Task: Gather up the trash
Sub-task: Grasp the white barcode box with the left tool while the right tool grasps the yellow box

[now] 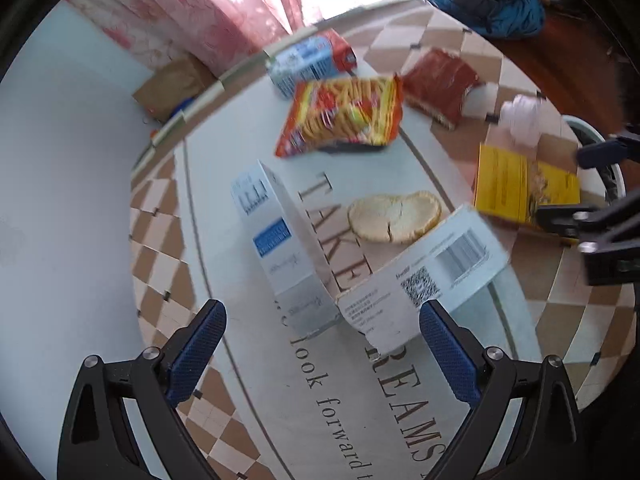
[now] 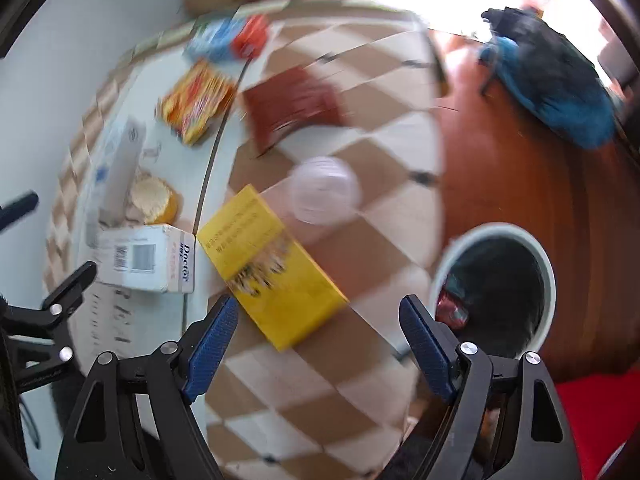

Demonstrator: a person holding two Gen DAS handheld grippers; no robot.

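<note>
Trash lies on a round table (image 1: pixel 248 364). In the left wrist view, my left gripper (image 1: pixel 320 332) is open and empty, just short of a tall white and blue box (image 1: pixel 280 240) and a white barcode box (image 1: pixel 424 276). Beyond lie rice crackers (image 1: pixel 394 216), an orange snack bag (image 1: pixel 344 114), a blue carton (image 1: pixel 310 62), a red-brown packet (image 1: pixel 438 84), a crumpled tissue (image 1: pixel 520 118) and a yellow box (image 1: pixel 520 188). My right gripper (image 2: pixel 318 332) is open and empty over the yellow box (image 2: pixel 276 268). A white bin (image 2: pixel 546 268) with trash inside stands right of it.
A dark and blue bag (image 2: pixel 556 80) lies on the wooden floor at the far right. A brown cardboard box (image 1: pixel 172 88) sits by the pink curtain beyond the table. A clear plastic cup (image 2: pixel 324 190) lies behind the yellow box. The right gripper shows at the left view's right edge (image 1: pixel 600 216).
</note>
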